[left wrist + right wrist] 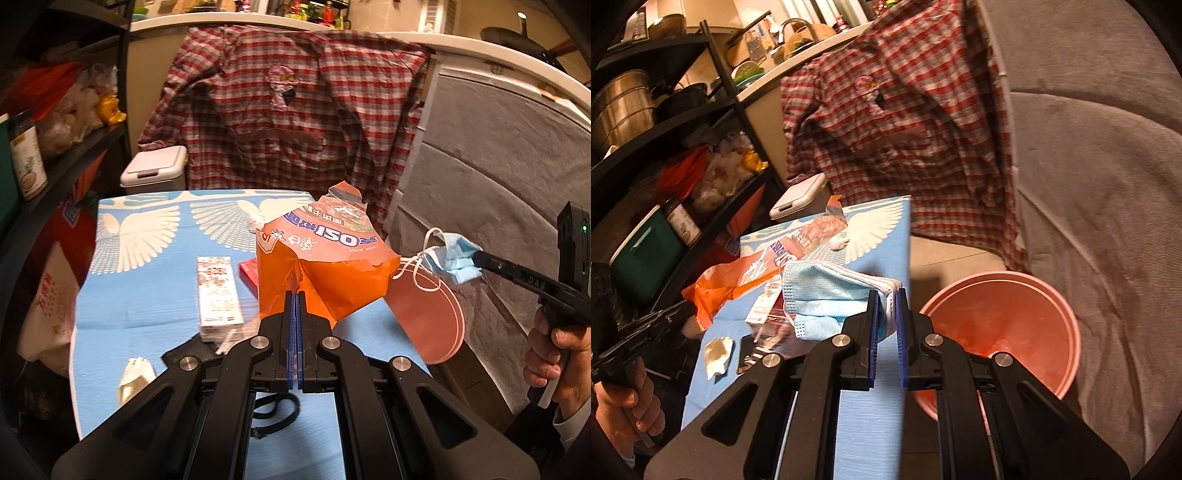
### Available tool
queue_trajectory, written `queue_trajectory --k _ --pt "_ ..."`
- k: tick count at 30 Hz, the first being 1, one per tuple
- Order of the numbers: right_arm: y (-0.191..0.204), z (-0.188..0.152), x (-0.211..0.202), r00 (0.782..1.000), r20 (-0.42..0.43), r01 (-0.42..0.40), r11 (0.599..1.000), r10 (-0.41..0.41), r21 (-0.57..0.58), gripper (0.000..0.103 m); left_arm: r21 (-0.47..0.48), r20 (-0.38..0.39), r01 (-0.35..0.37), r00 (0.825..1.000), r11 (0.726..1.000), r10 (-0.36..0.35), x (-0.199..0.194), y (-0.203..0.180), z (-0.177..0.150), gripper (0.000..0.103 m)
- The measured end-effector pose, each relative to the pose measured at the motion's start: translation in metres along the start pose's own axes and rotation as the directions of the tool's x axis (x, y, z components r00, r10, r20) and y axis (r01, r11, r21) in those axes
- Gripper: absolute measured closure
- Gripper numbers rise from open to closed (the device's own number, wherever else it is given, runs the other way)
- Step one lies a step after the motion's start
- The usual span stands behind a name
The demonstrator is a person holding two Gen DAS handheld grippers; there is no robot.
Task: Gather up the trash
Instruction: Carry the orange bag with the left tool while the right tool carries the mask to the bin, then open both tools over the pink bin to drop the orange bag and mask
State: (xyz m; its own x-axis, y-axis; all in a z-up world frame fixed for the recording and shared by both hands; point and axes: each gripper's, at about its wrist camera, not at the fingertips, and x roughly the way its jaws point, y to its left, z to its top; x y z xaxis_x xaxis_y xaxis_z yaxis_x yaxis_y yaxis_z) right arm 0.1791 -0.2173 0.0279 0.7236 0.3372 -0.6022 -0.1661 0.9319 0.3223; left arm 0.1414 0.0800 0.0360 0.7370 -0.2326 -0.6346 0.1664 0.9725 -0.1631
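My left gripper [294, 295] is shut on a torn orange snack bag [325, 266] and holds it above the blue table [147, 295]. The bag also shows in the right wrist view [738, 280]. My right gripper [886, 293] is shut on a blue face mask [827, 295], held above the table's right edge, left of the pink bin [1001, 332]. In the left wrist view the mask [452, 260] hangs from the right gripper [476, 256] above the pink bin [424, 314].
On the table lie a white carton [218, 295], a red flat box [249, 275], a crumpled white wrapper [135, 376] and a black strap [275, 406]. A white lidded bin [155, 170] stands behind. A plaid shirt [295, 110] hangs at the back. Black shelves [55, 155] stand left.
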Motion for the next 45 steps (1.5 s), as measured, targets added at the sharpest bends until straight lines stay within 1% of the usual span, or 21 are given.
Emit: queue_trajectory --k 16,24,32,38,45 --pt "-0.038 0.006 -0.019 0.993 0.033 0.111 0.993 -0.112 0.028 0.093 0.092 -0.053 0.071 0.996 0.993 -0.066 0.03 -0.062 -0.001 0.103" --pt "-0.061 0.007 -0.023 0.988 0.029 0.153 0.987 -0.155 0.05 0.093 0.122 -0.082 0.102 0.992 0.987 -0.093 0.047 -0.089 -0.002 0.103" --pt "-0.078 0.006 -0.018 0.982 0.006 0.19 0.979 -0.191 0.078 0.093 0.165 -0.129 0.129 0.986 0.978 -0.108 0.068 -0.115 -0.008 0.103" --pt "-0.087 0.004 -0.013 0.978 -0.015 0.208 0.974 -0.207 0.092 0.093 0.199 -0.169 0.139 0.98 0.97 -0.106 0.085 -0.131 -0.014 0.103" --pt "-0.092 0.003 -0.005 0.975 -0.039 0.221 0.97 -0.218 0.097 0.093 0.215 -0.199 0.144 0.975 0.966 -0.101 0.104 -0.144 -0.015 0.103"
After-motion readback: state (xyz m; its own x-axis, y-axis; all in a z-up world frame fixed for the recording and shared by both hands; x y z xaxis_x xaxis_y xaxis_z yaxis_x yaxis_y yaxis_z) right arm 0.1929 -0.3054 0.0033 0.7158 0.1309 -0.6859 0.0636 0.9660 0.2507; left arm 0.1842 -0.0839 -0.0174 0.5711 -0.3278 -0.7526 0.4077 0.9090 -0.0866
